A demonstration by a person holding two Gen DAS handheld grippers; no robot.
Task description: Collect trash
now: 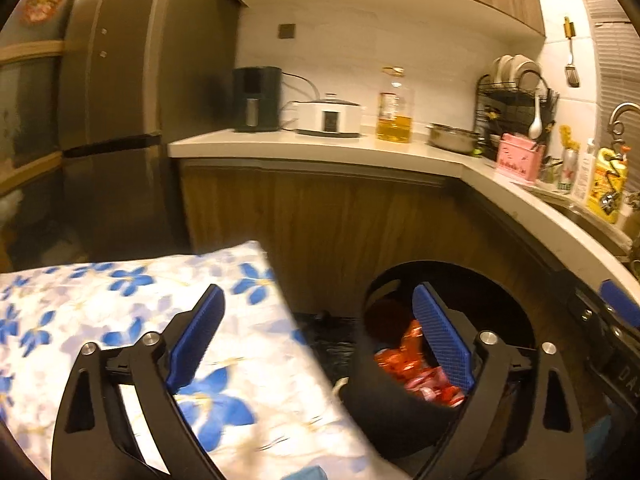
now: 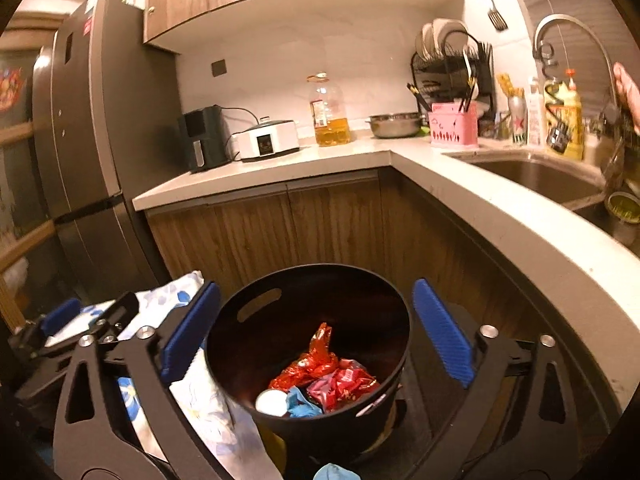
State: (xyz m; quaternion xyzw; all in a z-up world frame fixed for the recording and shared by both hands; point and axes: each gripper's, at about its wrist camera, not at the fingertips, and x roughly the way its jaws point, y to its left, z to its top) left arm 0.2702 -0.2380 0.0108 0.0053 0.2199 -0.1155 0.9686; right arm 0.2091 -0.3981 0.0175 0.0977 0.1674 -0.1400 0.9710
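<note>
Two grippers are in view, each with its blue-padded jaws spread wide and nothing between the pads. The right gripper hangs over a round black bin, its jaws straddling the rim without touching it. Inside the bin lie crumpled red wrappers, a pink wrapper, a blue scrap and a small white round lid-like piece. Another blue scrap shows at the lower edge of the right wrist view, outside the bin.

The left gripper sits to the left of the bin: one pad is over a white cloth with blue flowers, the other over the bin's opening, where the red wrappers show. The floral cloth lies just beside the bin, touching its left side in the right wrist view. The left gripper's body also shows at the left edge of that view.

Behind the bin stand wooden cabinet doors under a pale L-shaped surface. On it are a black air fryer, a white cooker, a bottle of yellow oil, a steel bowl, a pink utensil holder and a dish rack. A sink with a curved tap is at the right, and a dark fridge at the left. Part of a hand shows at the right edge.
</note>
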